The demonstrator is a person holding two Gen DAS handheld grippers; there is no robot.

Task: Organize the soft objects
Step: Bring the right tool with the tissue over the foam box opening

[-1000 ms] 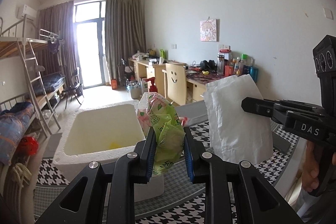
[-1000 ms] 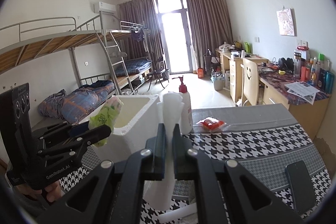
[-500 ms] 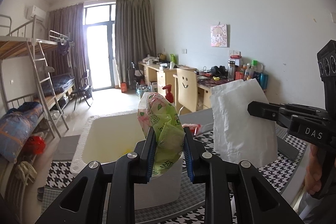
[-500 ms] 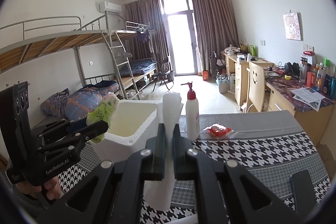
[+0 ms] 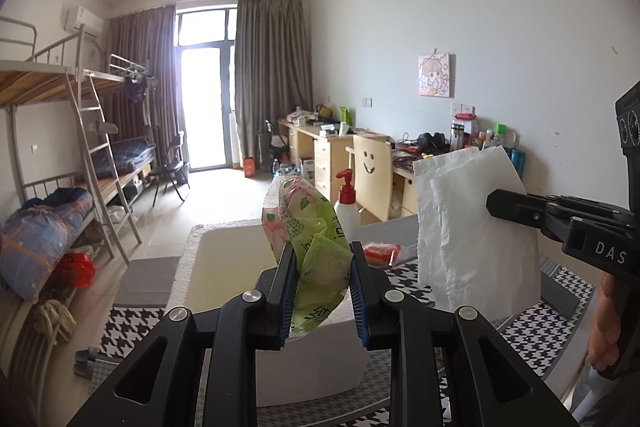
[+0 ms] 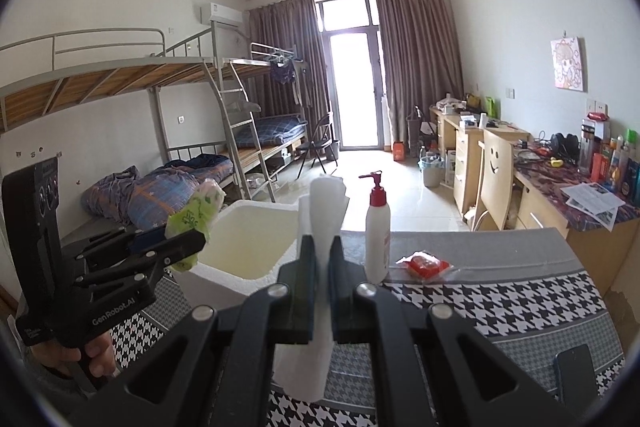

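Holding the green pack (image 5: 316, 259) in my left jaws and tissue (image 6: 316, 291) pinched in my right, I should centre each above the foam box (image 6: 248, 243) before letting go.

On my houndstooth-covered worktop (image 6: 500, 303) stand a foam box (image 6: 248, 247) and pump bottle (image 6: 378, 227), beside a red packet (image 6: 424, 263) and phone (image 6: 576, 371).

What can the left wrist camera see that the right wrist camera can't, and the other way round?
Only the left view shows the white tissue sheet broadside. Only the right view shows the dark phone on the checked tablecloth. Both show the green tissue packet in the left gripper, the foam box, pump bottle and red packet.
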